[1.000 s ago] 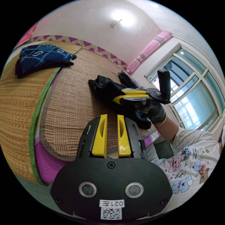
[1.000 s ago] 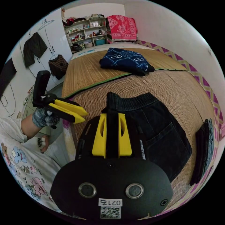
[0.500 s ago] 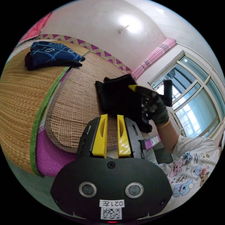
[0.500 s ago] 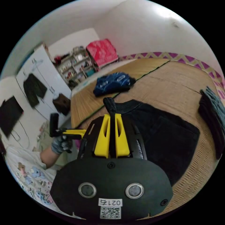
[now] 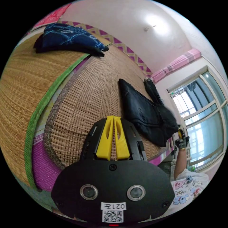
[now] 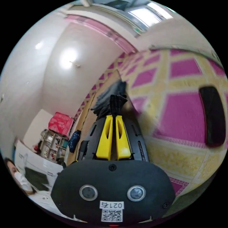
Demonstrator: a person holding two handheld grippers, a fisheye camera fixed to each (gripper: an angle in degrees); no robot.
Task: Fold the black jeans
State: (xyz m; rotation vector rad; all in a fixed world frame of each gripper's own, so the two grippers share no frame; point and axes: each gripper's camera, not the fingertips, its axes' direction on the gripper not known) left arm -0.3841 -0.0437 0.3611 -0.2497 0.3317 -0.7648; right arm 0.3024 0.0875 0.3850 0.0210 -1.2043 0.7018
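In the left gripper view, the left gripper hovers over the woven mat with its fingers pressed together on nothing. The black jeans lie on the mat near the bed's edge, one corner lifted toward the right gripper, far off by the window.

In the right gripper view, the right gripper pinches a fold of the jeans between its fingers. With a single hold (the picture is blurred), the jeans may slip or drag off the bed, spoiling the fold.
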